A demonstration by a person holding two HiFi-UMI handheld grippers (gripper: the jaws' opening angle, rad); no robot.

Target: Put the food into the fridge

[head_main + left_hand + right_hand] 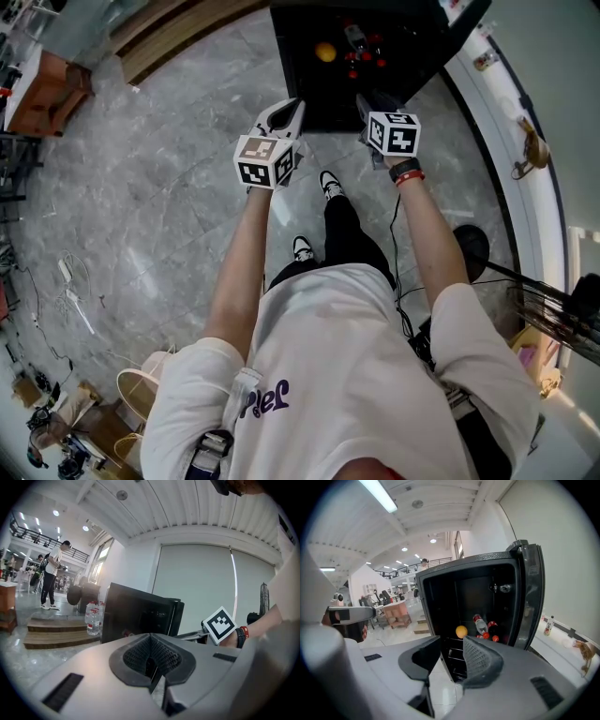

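A black fridge [309,84] stands open in front of me. On its shelf lie an orange [325,52] and several red-capped bottles [361,52]. In the right gripper view the orange [461,631] and the bottles [483,627] sit deep inside, with the door [532,602] swung to the right. My right gripper [452,651] is open, its jaws apart with nothing between them; it hovers at the fridge's front edge [375,103]. My left gripper [151,657] is shut and empty, held left of the right one [286,112] before the fridge [140,616].
Grey marble floor lies all round. Wooden steps [51,630] with water bottles [93,618] sit left of the fridge, and a person [52,576] stands beyond. A white ledge [511,159] runs along the right with a small bottle [547,626].
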